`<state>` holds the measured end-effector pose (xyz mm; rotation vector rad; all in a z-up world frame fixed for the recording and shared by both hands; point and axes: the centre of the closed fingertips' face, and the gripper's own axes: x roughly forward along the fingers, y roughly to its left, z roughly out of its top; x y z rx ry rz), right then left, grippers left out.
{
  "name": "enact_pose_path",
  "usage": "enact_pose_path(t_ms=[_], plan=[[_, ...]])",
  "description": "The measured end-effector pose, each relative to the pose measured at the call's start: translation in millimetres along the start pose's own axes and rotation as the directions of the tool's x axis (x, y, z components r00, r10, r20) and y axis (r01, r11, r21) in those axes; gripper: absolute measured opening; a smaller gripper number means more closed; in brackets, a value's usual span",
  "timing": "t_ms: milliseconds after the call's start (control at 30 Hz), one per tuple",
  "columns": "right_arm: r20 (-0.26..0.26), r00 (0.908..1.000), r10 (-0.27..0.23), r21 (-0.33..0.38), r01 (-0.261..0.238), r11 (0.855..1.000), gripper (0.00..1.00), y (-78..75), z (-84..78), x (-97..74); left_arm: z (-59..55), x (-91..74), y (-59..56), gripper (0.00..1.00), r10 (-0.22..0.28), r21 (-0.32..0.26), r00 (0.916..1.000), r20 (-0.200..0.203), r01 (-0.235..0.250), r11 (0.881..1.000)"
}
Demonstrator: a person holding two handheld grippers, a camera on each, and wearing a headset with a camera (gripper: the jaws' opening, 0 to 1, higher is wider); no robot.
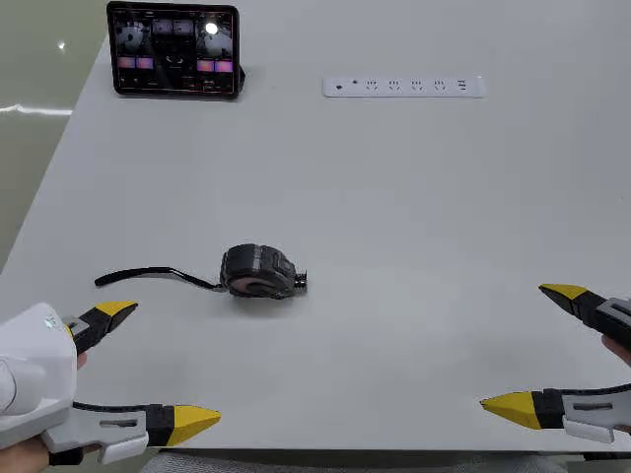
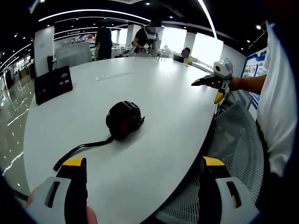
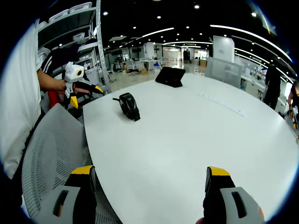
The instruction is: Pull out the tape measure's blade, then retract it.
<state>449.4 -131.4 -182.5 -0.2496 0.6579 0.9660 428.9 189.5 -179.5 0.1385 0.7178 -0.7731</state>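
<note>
Tape measure (image 1: 258, 272): left of centre on the white surface (image 1: 414, 217), near the front edge, ahead of the left tool and well apart from both tools.
Pose: apparently upright on its base, reddish side face toward the person; not fully certain from these views.
Long axis: roughly left to right in the head view, parallel to the near edge.
Pointing: blade hook (image 1: 302, 282) at the low right end, facing the right tool's side; black wrist strap (image 1: 148, 275) trailing left in a loose curve.
Handling, case: likely rigid, compact and dense for its size; dark shell probably rubbery, so fair grip; rounded top liable to slip out of a shallow pinch.
Handling, blade: probably thin springy steel, prone to kink if bent sideways and to snap back under spring load.
Where to hold: best across the two flat side faces for the case; small hook tab for the pull, straight along the long axis.
Strap: soft and limp, poor as an anchor.
Left tool (image 1: 170, 363): jaws spread wide, holding nothing, low left in the head view.
Right tool (image 1: 518, 347): jaws spread wide, holding nothing, low right.
</note>
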Motion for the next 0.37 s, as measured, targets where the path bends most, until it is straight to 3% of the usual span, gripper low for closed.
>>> enact_pose_path(t_ms=[33,367], plan=[[-0.001,1.0000,0.001,0.000,-0.001,1.000,0.97,0.3,-0.2,0.1,0.4,-0.1,3.4,0.99,0.019,0.014,0.9998,0.004,-0.019,1.000],[-0.004,1.0000,0.004,0.000,-0.004,1.000,0.97,0.9,0.1,1.4,1.5,0.7,3.5,0.99,0.011,0.008,0.9999,0.003,-0.011,1.000]])
